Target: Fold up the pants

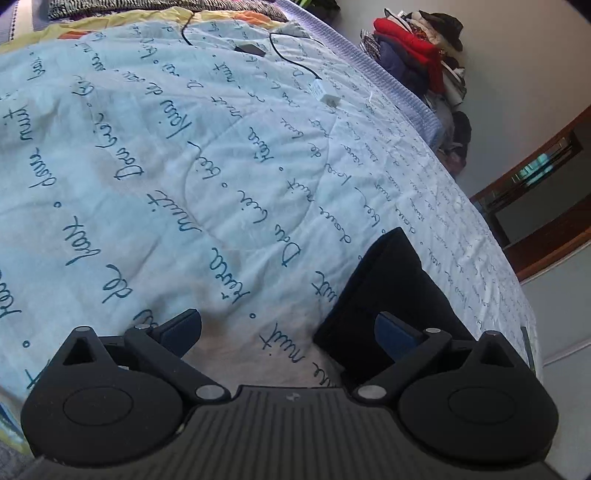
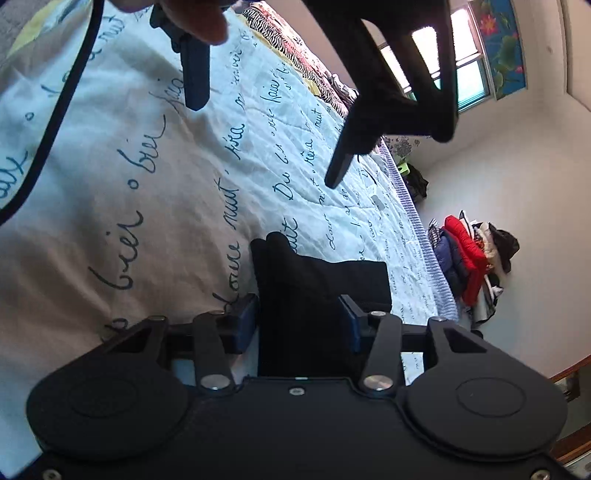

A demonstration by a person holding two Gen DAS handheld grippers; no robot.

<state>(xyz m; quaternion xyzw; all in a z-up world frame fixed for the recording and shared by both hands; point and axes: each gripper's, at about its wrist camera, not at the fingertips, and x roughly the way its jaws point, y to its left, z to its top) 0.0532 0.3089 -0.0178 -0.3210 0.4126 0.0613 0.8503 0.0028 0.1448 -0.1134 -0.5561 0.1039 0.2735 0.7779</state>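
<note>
In the left wrist view the left gripper [image 1: 288, 328] hangs over a pale blue quilt [image 1: 177, 177] printed with dark cursive script. Its jaws are spread wide with nothing between the two blue pads, only bare quilt in the gap. The folded black pants [image 1: 391, 291] lie on the quilt just beyond and behind the right-hand finger, which overlaps their near edge; whether that finger touches the cloth cannot be told. Far ahead of the jaws a black cable [image 1: 291, 59] runs across the quilt to a small white plug [image 1: 325, 94], with a dark flat box [image 1: 250, 49] near it. Off to the right of the jaws, past the edge of the bed, a heap of clothes [image 1: 417, 55] with a red garment on top sits by the wall.

In the right wrist view the right gripper [image 2: 299, 317] has the black pants [image 2: 306, 291] between its jaws: the folded bundle fills the gap, and both blue pads sit against its sides, pinching it. The cloth sticks out forward past the fingertips onto the script quilt [image 2: 129, 166]. Above and ahead of these jaws the left gripper [image 2: 266, 140] hangs with its fingers far apart and empty, a fingertip of the person's hand [image 2: 199, 18] showing at the top edge. A dark cable [image 2: 55, 122] curves down at the left. Right of the jaws, the pile of clothes [image 2: 469, 254] lies against the wall.
</note>
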